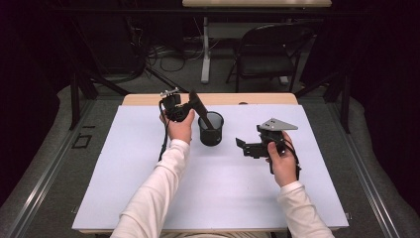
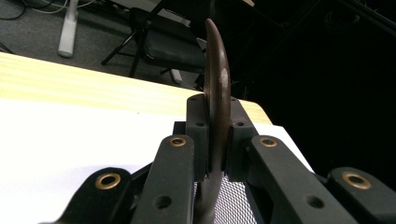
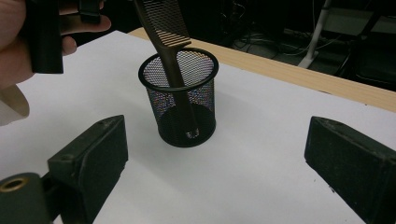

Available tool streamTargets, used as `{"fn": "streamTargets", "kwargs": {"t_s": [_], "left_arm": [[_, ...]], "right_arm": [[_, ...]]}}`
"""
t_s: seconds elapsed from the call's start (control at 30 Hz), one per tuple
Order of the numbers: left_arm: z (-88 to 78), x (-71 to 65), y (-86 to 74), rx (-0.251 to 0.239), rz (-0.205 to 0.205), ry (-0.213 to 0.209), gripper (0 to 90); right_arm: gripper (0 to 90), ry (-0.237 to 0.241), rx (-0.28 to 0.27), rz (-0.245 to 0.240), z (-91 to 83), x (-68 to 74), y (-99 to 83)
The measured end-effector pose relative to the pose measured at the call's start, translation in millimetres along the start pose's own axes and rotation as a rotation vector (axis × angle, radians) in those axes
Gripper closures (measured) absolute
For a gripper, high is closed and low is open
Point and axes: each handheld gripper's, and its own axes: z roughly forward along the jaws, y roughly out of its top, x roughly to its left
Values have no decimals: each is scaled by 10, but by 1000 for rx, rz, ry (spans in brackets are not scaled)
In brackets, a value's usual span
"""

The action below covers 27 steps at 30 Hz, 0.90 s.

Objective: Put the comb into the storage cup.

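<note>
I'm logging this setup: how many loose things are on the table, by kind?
Black wire-mesh cup: 1
Dark brown plastic comb, its handle standing in the cup: 1
Total: 2

- The mesh cup (image 1: 211, 129) stands upright on the sheet (image 1: 213, 198), near the middle of the table (image 1: 148, 99) and toward its far edge.
- A comb (image 3: 168, 42) leans in the cup, handle end down, teeth end above the rim.
- The left gripper (image 1: 193, 101), just left of the cup, clamps the comb's upper part.
- The right gripper (image 1: 240, 145) lies right of the cup, apart from it.
- A folding chair (image 1: 267, 49) stands behind the table.
</note>
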Motion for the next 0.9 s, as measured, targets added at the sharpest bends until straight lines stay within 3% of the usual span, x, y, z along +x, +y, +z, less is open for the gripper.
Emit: {"fn": "streamTargets", "kwargs": {"t_s": [0.27, 0.9], "left_arm": [[-8, 90, 3, 1, -40, 4, 837], [-23, 188, -11, -1, -52, 21, 823]], "right_arm": [[60, 0, 3, -2, 4, 2, -2], [61, 6, 0, -1, 0, 9, 2]]}}
